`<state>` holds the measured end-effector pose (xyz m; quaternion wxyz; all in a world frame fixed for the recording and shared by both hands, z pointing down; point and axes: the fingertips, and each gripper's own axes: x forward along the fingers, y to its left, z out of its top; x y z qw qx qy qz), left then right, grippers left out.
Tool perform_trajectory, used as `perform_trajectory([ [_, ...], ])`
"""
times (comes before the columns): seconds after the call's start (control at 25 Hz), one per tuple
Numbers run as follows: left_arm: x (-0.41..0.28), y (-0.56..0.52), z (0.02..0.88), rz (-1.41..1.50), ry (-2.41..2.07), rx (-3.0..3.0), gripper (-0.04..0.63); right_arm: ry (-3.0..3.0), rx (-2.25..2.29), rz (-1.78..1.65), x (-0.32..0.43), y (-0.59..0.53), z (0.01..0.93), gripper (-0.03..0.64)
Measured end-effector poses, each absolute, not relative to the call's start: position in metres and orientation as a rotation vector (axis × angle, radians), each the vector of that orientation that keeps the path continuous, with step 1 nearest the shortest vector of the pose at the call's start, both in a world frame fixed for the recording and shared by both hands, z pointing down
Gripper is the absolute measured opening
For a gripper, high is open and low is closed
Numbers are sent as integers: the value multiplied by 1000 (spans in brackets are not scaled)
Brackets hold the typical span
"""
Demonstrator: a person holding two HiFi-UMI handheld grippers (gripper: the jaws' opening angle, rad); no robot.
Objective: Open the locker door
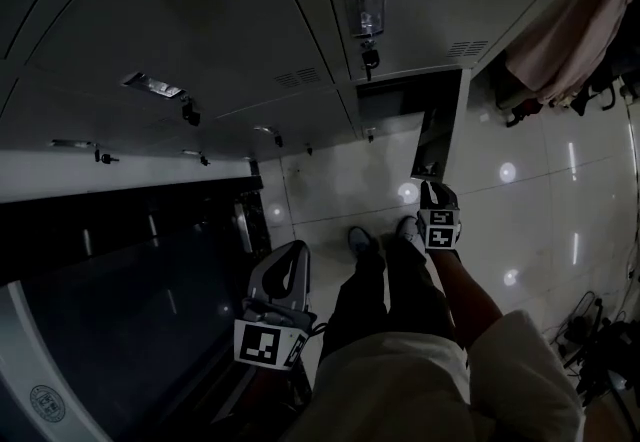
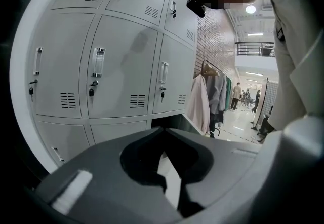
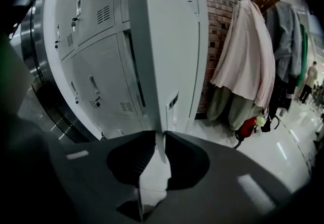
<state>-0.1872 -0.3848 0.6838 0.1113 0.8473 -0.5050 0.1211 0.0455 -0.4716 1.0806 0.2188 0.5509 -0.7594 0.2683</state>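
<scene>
Grip belongs to the right gripper [image 3: 161,137]: its jaws stand narrow, pinched on the thin vertical edge of the pale grey sheet-metal locker door [image 3: 167,40]. The door rises straight ahead of the claw and stands swung out from the grey steel locker bank [image 3: 91,56] on the claw's left. Taking the edge rather than a handle probably gives leverage away from the hinge, so the door can be drawn wider. A pale pink coat [image 3: 248,61] hangs to the claw's right, apparently clear of the swing. The left gripper [image 2: 163,129] has its jaws together on nothing, presumably spare for this one-handed pull
</scene>
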Motion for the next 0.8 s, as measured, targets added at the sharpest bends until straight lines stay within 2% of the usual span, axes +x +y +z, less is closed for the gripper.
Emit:
perform_trajectory([
  [0.16,-177,-396,671,199,-1520,2577,2,-2073,1595,779,80,-465,1081,57],
  [0.4,-174,-400,640,191,-1529,2586,2,-2122,1642,736,93,-459,1029,57],
  [0.56,-178,-402,594,173,-1550,2635,2,-2237,1664,662,78,-439,925,57],
  [0.8,-178,-400,512,98,-1623,2707,2,-2429,1795,428,77,-418,712,32],
])
